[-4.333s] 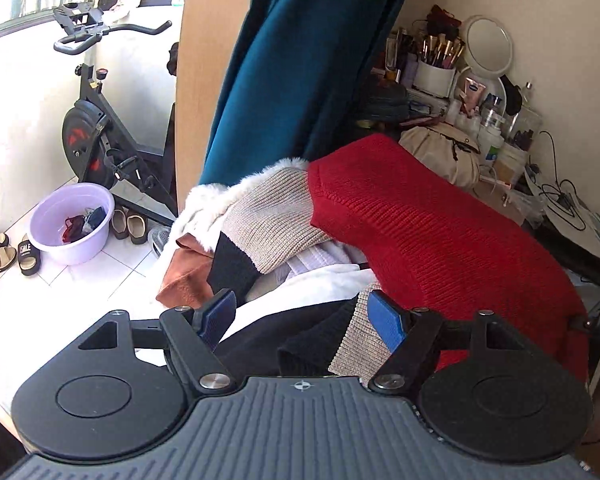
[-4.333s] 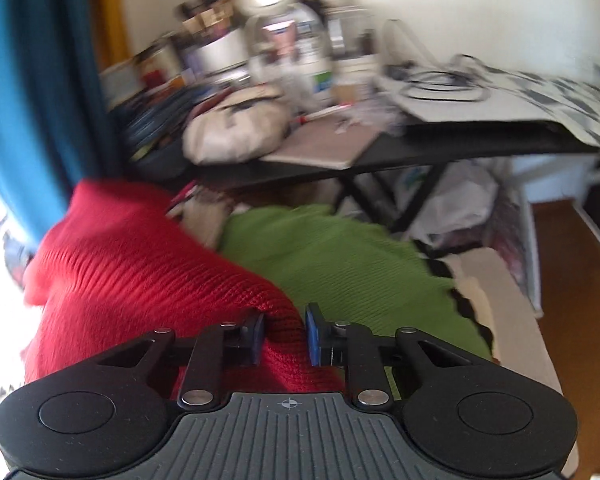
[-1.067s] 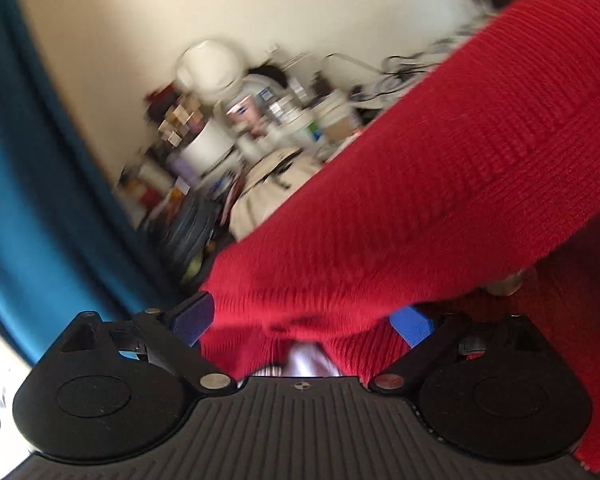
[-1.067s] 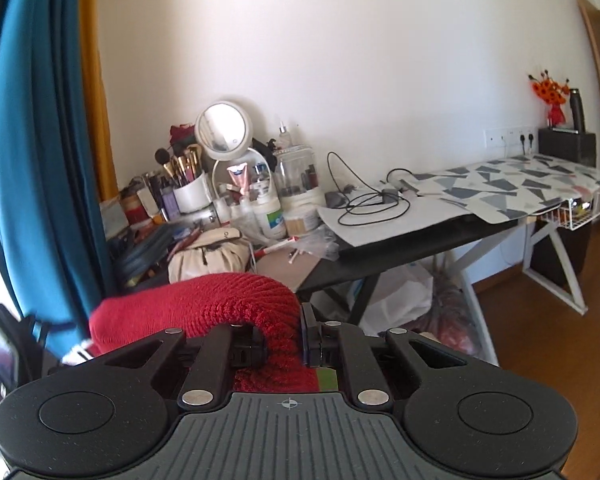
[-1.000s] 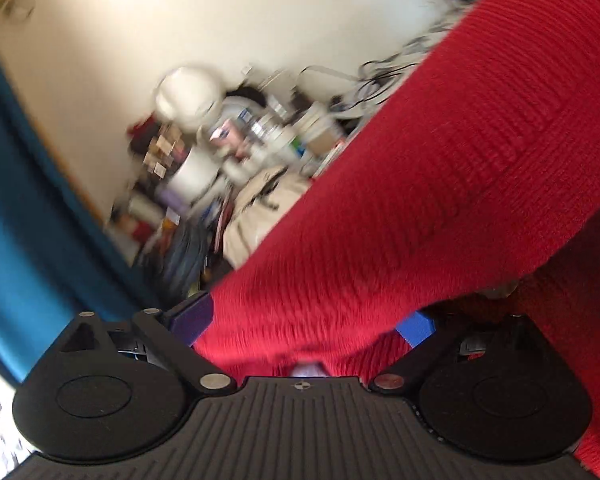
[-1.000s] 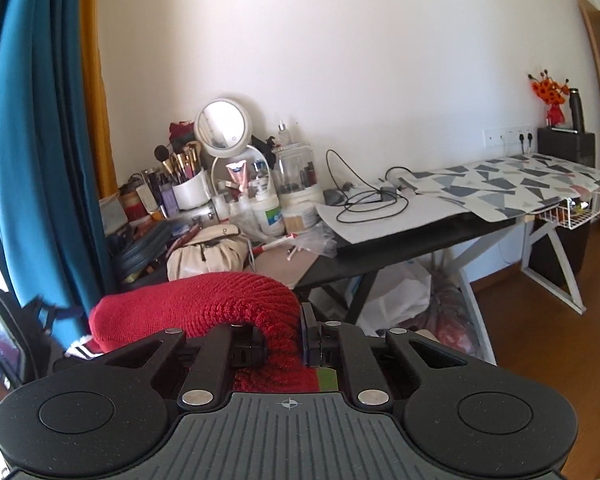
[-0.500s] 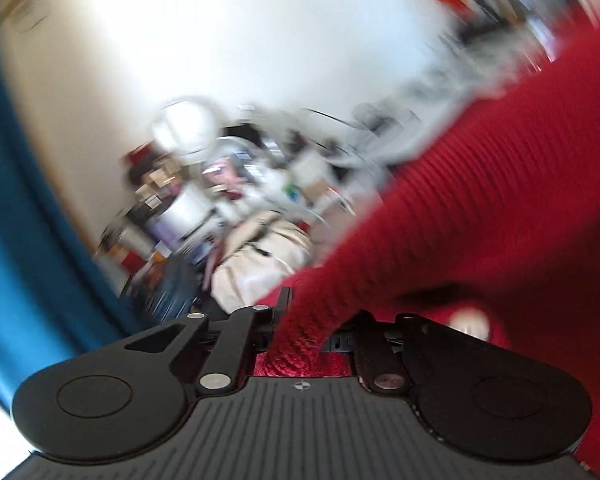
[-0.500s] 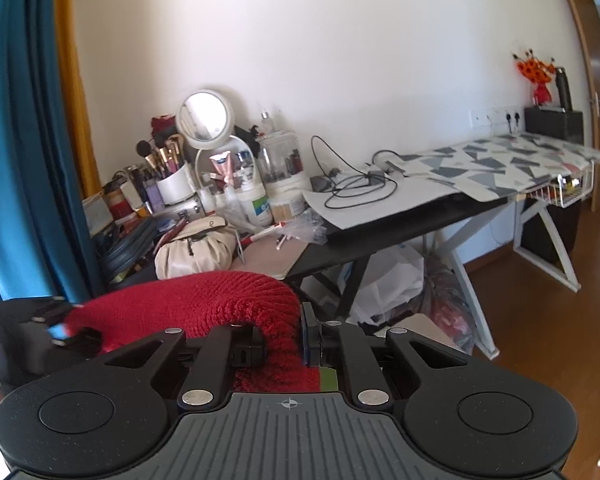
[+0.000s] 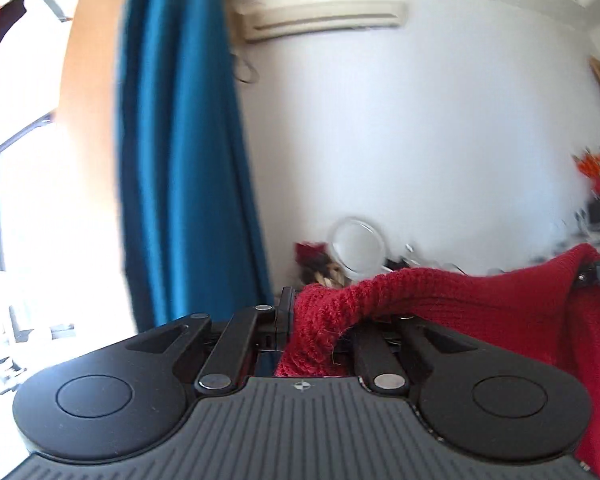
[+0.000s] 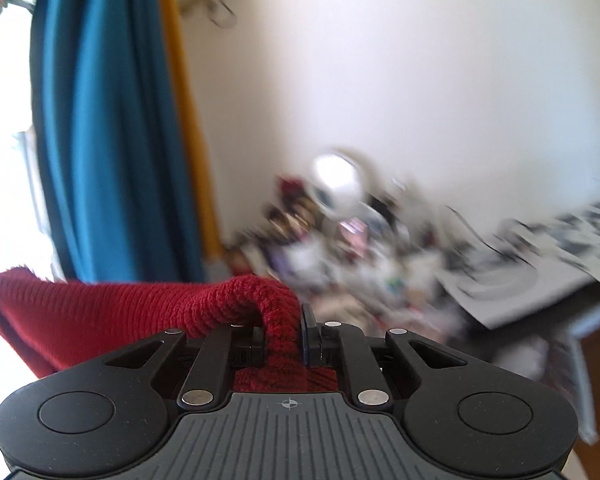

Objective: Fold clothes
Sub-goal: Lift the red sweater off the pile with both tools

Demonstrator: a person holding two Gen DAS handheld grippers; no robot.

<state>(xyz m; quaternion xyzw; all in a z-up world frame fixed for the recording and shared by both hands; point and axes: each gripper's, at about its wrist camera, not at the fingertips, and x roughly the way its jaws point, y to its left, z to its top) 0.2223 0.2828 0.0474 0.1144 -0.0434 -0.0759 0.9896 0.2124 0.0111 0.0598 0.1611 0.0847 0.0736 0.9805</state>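
Big change from a few seconds back: the pile of clothes that filled both views is gone from sight, and both cameras now tilt up toward the wall, with the air conditioner showing high in the left wrist view. The left gripper, wide open about a second ago with red knit draped loosely across it, is now clamped tight on the red sweater. The right gripper keeps the same pinch it has had all along.

Both tools are raised and angled upward, side by side, facing the white wall and the teal curtain. The left gripper's jaws stand close together with a thick roll of knit squeezed between them; the right gripper's jaws are likewise nearly closed, a fold of the sweater bulging up and over the left finger.

The sweater hangs in the air between the two tools (no surface under it is visible). Its upper edge runs roughly sideways from one gripper to the other, that being its long axis here, sagging a little in the middle, with the body of the knit dropping below that edge. In the left wrist view the far end rises to the right gripper at the frame's right edge. The cluttered desk and round mirror are badly blurred.
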